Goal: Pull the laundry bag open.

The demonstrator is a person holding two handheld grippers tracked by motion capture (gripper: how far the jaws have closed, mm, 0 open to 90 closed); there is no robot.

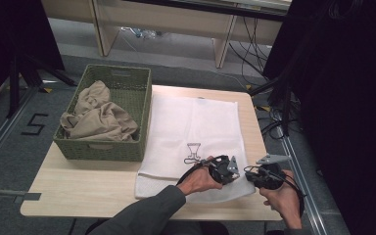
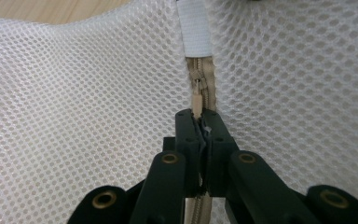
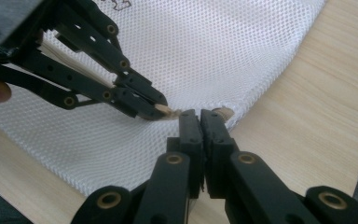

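A: Now, where is the mesh bag (image 1: 196,142) found, and how is it held?

B: It is laid flat on the tabletop (image 1: 78,188), reaching to the right edge, with its zipper end at the near right corner. The left tongs (image 1: 236,170) are pinched shut on the zipper pull (image 2: 196,103). The right tongs (image 3: 199,117) are closed on the bag's edge just beside the zipper's end.

A: How is the bag expected to handle?

B: It is judged light, soft and limp; the white honeycomb netting would bunch easily if dragged. The beige zipper (image 2: 200,79) and its small tab are the only firm parts, so hold is best taken there, with the cloth anchored beside it.

A: And the other things?

B: A green woven basket (image 1: 142,105) is set at the far left corner, and crumpled beige cloth (image 1: 100,120) is piled inside it. A white fabric tab (image 2: 194,28) is sewn over the zipper's far end.
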